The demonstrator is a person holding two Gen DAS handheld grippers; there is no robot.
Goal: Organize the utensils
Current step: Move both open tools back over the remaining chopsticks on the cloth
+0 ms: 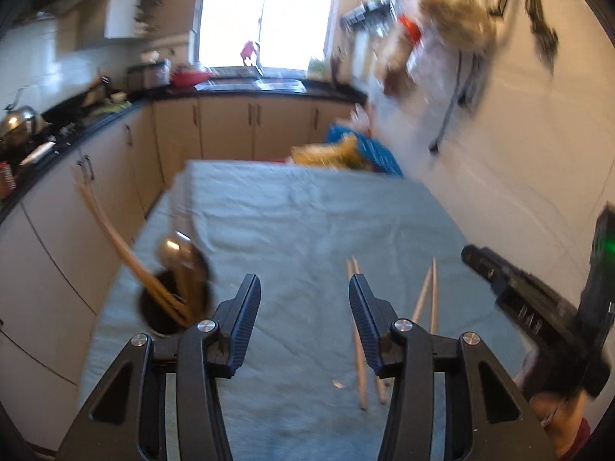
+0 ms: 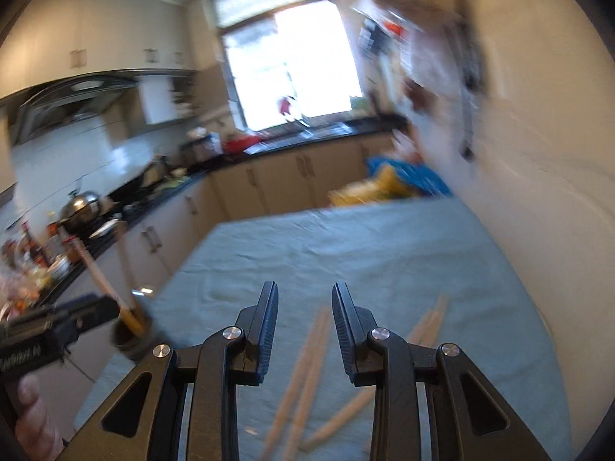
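1. While both frames are smeared by motion blur, we can still make out our left gripper held above the pale blue-green cloth-covered table, its jaws spread apart with nothing between them.
2. Our right gripper also hangs released, jaws parted over the loose pale wooden chopsticks lying on the cloth near us.
3. In the left view those chopsticks lie right of centre, partly hidden behind the right finger.
4. A dark round utensil holder stands at the near left of the table, close to its left edge.
5. Inside the holder we see long light wooden sticks leaning out to the far left, and a shiny metal spoon with its bowl uppermost.
6. The holder sits left of our right gripper, partly behind our left gripper.
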